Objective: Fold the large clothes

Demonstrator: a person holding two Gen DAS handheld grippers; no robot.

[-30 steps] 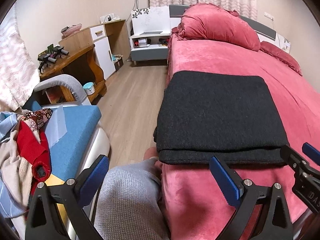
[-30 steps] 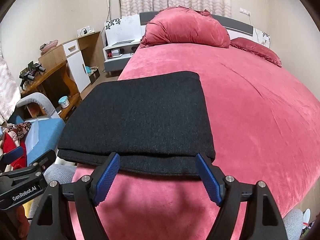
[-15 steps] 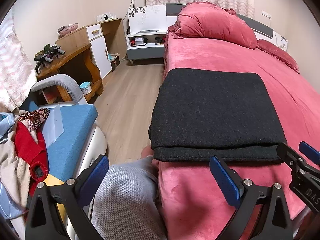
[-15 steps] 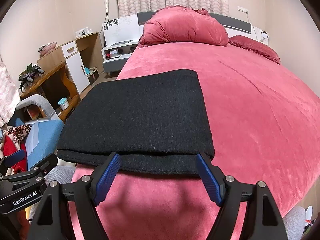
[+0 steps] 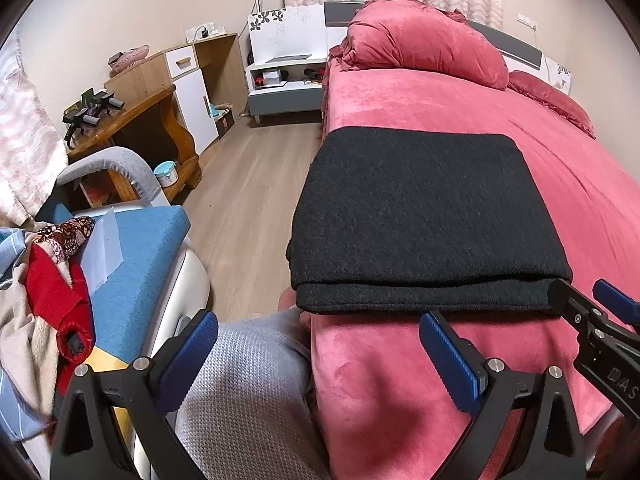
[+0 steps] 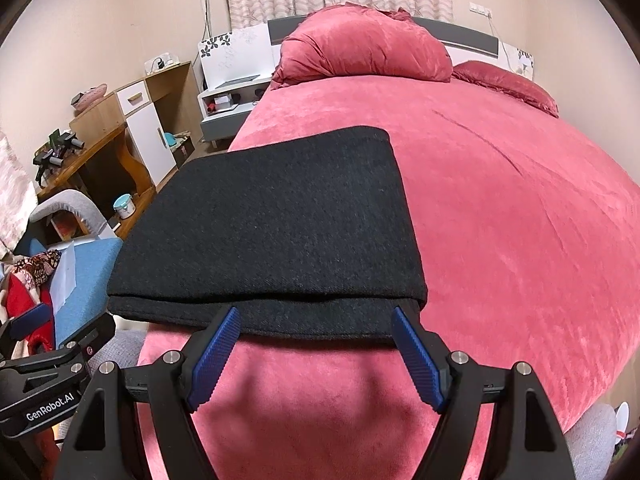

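Both grippers, left gripper [image 5: 320,354] and right gripper [image 6: 316,354], gape wide, holding nothing, near the folded black garment [image 6: 272,232] on the pink bed [image 6: 520,240]; folding looks complete, so next probably means lifting it aside

Bed [image 6: 520,240] surface right of folded black garment [image 6: 272,232] is bare, free pass there. Left side tight: knee in grey trousers [image 5: 248,392] against bed edge, blue chair [image 5: 136,264] w/ clothes pile [image 5: 44,304] just beyond. Pillows [image 6: 360,52] block far end.
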